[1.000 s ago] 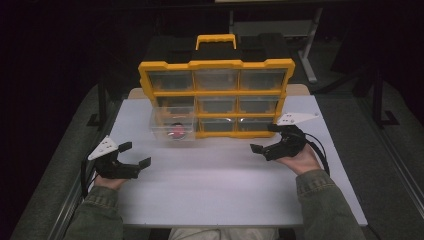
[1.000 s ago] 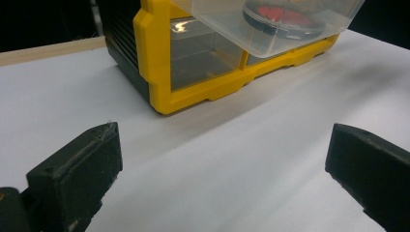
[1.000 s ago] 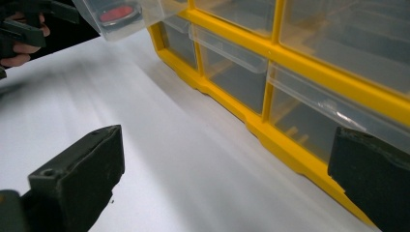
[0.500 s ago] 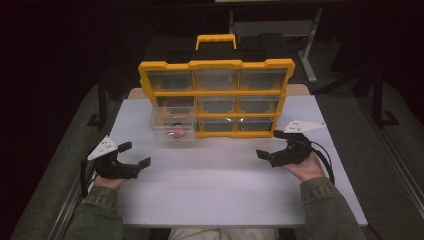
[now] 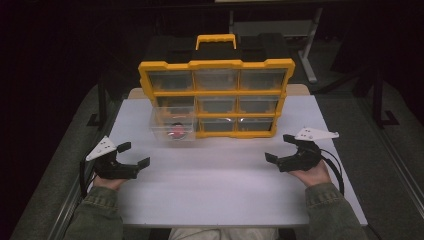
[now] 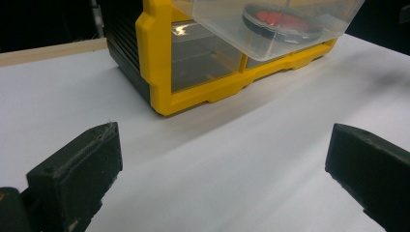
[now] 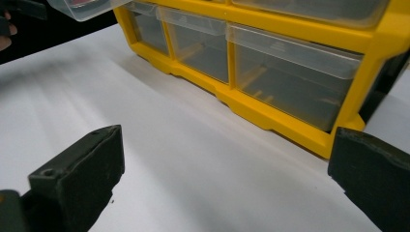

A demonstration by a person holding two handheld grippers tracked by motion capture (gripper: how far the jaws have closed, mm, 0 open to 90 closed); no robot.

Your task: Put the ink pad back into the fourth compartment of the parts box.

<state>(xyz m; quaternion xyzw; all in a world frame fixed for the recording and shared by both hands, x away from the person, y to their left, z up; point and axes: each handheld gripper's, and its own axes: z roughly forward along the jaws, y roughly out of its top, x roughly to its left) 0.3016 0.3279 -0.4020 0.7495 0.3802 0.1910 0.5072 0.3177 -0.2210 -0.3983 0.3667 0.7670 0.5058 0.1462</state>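
Observation:
A yellow organizer case (image 5: 216,95) with clear drawers and a yellow handle stands upright at the back of the white table (image 5: 215,190). One clear drawer (image 5: 173,128) at its left side is pulled out; a round red and black object (image 5: 176,130) lies inside it, as the left gripper view confirms (image 6: 283,21). My left gripper (image 5: 136,154) rests open on the table's left side, nothing between its jaws. At the table's right, my right gripper (image 5: 280,148) is open and empty too, facing the case's bottom row (image 7: 251,72).
The table's wooden back edge (image 6: 48,48) runs behind the case. Dark stands and a bench frame (image 5: 310,55) sit beyond the table. Bare white surface lies between the two grippers.
My right gripper has drawn back from the case, toward the near right side of the table. The left gripper has stayed in place.

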